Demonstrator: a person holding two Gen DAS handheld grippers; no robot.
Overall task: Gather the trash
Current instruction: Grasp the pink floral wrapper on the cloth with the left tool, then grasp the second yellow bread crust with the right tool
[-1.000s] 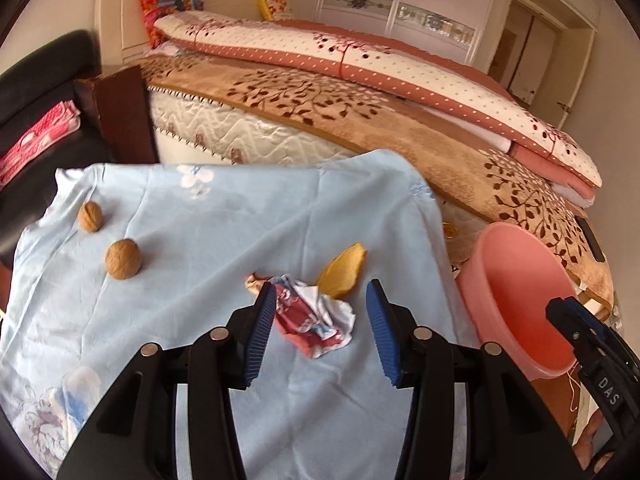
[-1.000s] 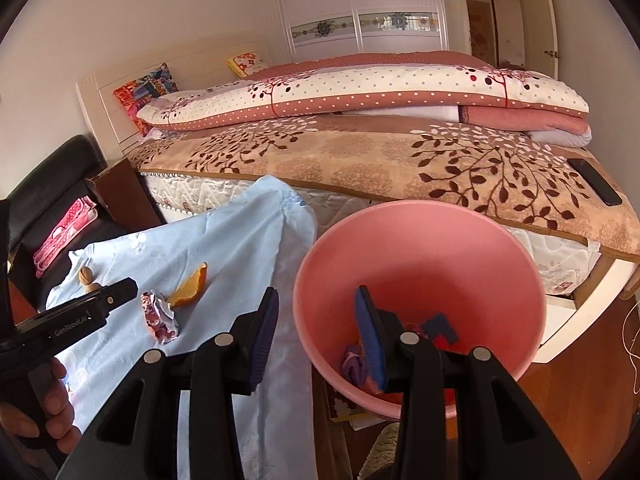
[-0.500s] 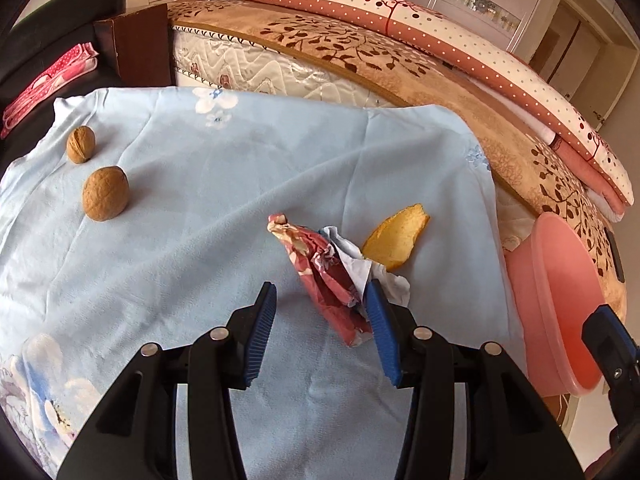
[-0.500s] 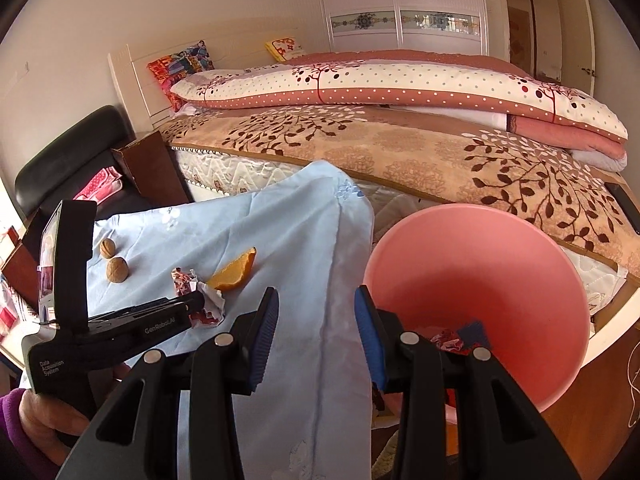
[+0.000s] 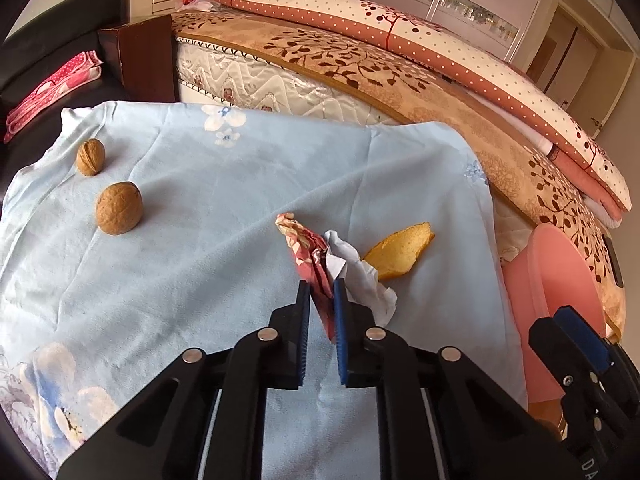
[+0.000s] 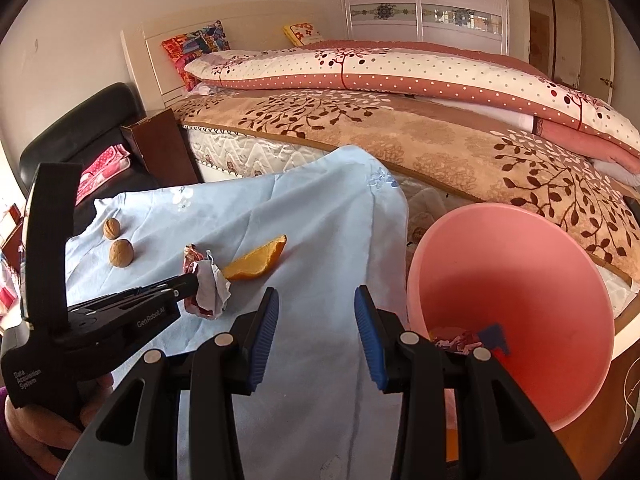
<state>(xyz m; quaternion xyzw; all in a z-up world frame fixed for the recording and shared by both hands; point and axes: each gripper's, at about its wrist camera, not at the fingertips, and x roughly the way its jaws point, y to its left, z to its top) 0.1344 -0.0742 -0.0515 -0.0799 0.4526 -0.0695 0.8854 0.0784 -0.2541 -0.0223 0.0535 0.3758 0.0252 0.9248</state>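
**Readable texts on the two grippers**

In the right wrist view, the left gripper (image 6: 191, 285) carries two white prints on its black body. Along the side of its arm stands "GenRobot.AI". Lower, on the handle near the person's hand, three short lines read "Data Acquisition System".

In the left wrist view, the right gripper (image 5: 576, 330) shows white letters at the bottom right edge of the picture. Only "DA" can be read there; the rest is cut off by the frame.

No other text, number or sign is readable in either view.
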